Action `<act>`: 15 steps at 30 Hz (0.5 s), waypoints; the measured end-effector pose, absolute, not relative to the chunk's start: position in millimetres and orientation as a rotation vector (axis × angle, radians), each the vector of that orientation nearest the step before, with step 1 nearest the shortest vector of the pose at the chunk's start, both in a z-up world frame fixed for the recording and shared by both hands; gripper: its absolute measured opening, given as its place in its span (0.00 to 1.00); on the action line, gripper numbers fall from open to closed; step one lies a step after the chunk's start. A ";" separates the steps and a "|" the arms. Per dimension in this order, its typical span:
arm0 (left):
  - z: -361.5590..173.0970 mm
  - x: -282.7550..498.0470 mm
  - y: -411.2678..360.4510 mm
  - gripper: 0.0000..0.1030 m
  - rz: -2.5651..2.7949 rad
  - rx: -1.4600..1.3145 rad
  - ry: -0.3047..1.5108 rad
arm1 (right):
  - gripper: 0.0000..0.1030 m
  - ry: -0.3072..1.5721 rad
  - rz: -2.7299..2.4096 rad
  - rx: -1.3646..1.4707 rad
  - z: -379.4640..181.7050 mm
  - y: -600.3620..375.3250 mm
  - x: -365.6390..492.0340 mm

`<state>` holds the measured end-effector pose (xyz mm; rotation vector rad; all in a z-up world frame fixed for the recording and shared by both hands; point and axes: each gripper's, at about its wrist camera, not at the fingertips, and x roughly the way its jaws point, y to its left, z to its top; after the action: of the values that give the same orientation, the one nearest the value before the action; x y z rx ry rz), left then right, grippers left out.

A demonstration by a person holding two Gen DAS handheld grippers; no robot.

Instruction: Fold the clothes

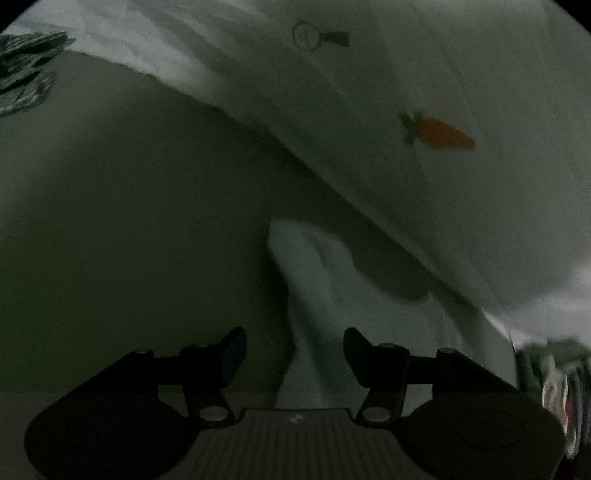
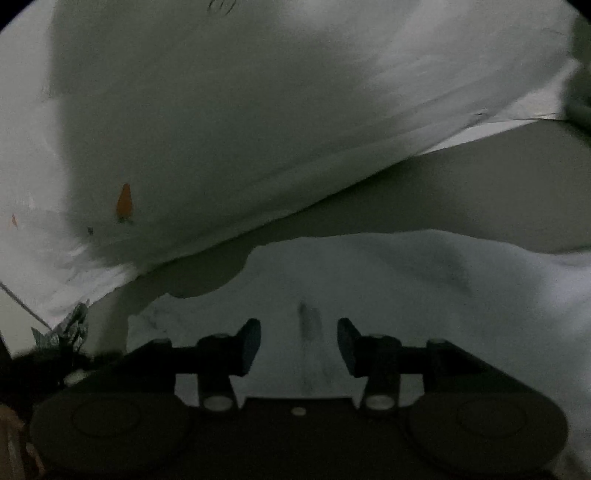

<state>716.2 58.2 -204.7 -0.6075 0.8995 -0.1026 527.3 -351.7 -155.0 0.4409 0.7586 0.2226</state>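
Note:
A white garment (image 1: 461, 192) with a small orange carrot print (image 1: 443, 133) and a round badge print (image 1: 306, 35) spreads across the upper right of the left wrist view. A pale fold of it (image 1: 332, 295) runs down between the fingers of my left gripper (image 1: 294, 354), whose jaws stand apart around the cloth without pinching it. In the right wrist view the same garment (image 2: 258, 129) with the carrot (image 2: 124, 203) fills the top. A pale layer of cloth (image 2: 369, 280) lies under my right gripper (image 2: 299, 347), which is open with cloth between its fingers.
The garment lies on a pale greenish surface (image 1: 129, 221), also seen in the right wrist view (image 2: 480, 192). A dark patterned cloth (image 1: 26, 70) sits at the far left. Mixed coloured clothes (image 1: 561, 391) lie at the right edge. The dark patterned cloth (image 2: 62, 339) shows at lower left.

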 end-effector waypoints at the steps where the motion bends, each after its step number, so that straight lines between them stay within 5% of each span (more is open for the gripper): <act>1: -205.5 726.1 56.9 0.57 -0.094 -0.609 0.893 | 0.46 0.778 0.226 0.436 -160.1 -346.9 535.2; 5: -210.4 753.5 49.6 0.55 -0.076 -0.593 0.867 | 0.43 0.831 0.200 0.381 -170.7 -333.5 549.4; 7: -211.7 758.2 46.0 0.22 -0.070 -0.581 0.848 | 0.20 0.831 0.192 0.369 -170.0 -335.6 550.6; 8: -213.6 762.2 43.9 0.13 -0.061 -0.574 0.861 | 0.01 0.828 0.195 0.367 -169.7 -337.2 550.6; 15: -200.5 764.7 32.7 0.09 -0.038 -0.498 0.803 | 0.00 0.642 0.163 0.327 -136.2 -352.4 542.6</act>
<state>764.7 32.7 -200.5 -0.4984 0.8028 -0.0376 542.6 -352.4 -136.2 0.3274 0.6423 0.1634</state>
